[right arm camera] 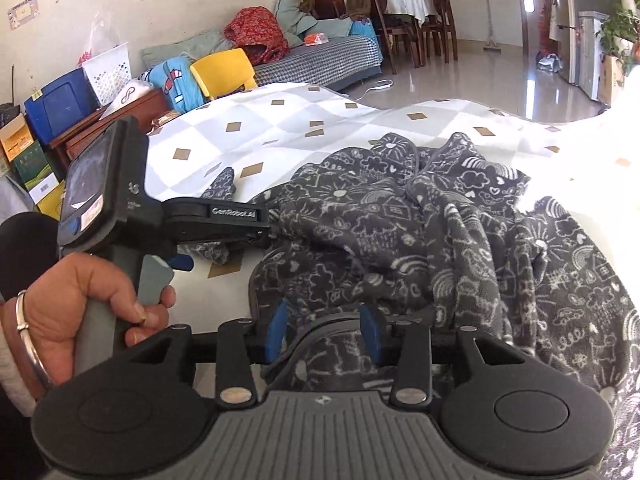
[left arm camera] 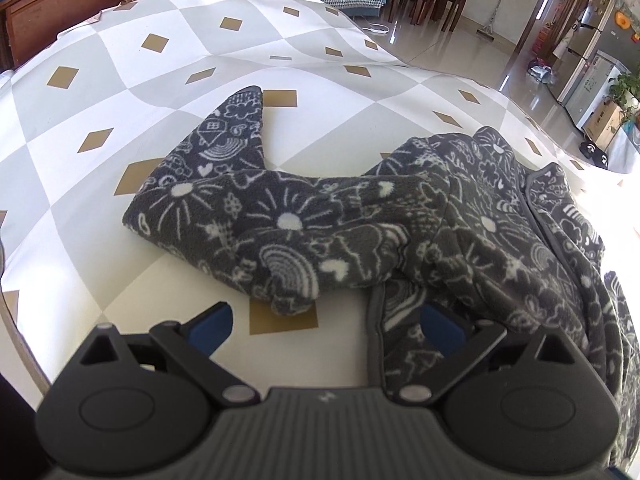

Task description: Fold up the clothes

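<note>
The biggest thing in the room was the table, covered in a checked tablecloth (left arm camera: 168, 92) of white and grey diamonds with little tan squares. Spread over its near right part lay the fleece garment (left arm camera: 304, 224), dark grey with white doodle prints (suns, rainbows, hearts, houses). From the left wrist view it filled everything from about 2 o'clock down to 5 o'clock, and one sleeve (left arm camera: 236, 128) poked up toward 11 o'clock, flat on the cloth. Another folded arm of fabric ran across the middle toward 9 o'clock. It was bunched and rumpled on the right side, not neat at all.

Past the table at 12 o'clock stood a yellow chair (right arm camera: 224, 72), with a sofa and a wooden dining set further back toward 1 o'clock.

The left gripper (left arm camera: 326, 320) sat at 6 o'clock in its own view, jaws spread wide, with only bare tablecloth and the garment's hem edge between them; its right blue pad lay over the fabric, nothing pinched. In the right wrist view the same tool showed at 9 o'clock, gripped by the person's left hand (right arm camera: 92, 304) with a bangle on the wrist.

The right gripper (right arm camera: 326, 332) hovered at 6 o'clock in its view, jaws partly apart, a hem fold of the fleece lying between the blue pads. I couldn't tell if the pads were actually pressing on it.
</note>
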{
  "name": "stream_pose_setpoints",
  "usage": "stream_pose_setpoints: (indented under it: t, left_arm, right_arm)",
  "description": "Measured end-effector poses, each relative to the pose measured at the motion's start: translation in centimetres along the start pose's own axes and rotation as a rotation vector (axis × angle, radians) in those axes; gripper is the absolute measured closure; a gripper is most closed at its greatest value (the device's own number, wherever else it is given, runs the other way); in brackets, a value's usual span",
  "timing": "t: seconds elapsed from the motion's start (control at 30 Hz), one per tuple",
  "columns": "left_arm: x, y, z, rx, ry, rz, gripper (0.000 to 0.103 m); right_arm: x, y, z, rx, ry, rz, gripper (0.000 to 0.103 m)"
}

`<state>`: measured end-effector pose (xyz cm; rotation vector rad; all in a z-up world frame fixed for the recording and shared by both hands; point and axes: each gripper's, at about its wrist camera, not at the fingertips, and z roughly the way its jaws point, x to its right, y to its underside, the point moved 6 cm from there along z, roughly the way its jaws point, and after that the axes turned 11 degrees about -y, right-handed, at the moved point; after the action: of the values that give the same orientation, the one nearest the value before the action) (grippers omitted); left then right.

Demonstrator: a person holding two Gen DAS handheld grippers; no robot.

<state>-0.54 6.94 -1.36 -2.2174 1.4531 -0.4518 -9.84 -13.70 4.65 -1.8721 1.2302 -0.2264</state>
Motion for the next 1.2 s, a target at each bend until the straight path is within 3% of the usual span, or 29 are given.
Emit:
stream_pose_setpoints:
  t: [0.3,0.8,1.0,1.2]
  left_arm:
    - [0.4,-1.3,1.6,-0.042,-0.015,-0.011,0.003]
    - [0.1,-2.3,3.9,-0.087,-0.022,-0.020,0.002]
    - [0.7,-2.9,4.7,-0.078,-0.032,0.010,0.001]
    - [1.3,-3.8,5.4,-0.072,-0.048,0.035,0.001]
  right_arm:
    - [-3.3,0.9,4.5,-0.046,-0.021,-0.200,0.056]
    - [-0.7,0.7,11.7,-0.132,0.047,-0.189,0.053]
    - [-0.6,1.0,12.4,-0.115,0.064,-0.219,0.052]
    - [-0.1,0.8,12.5,-0.094,0.065,-0.199,0.075]
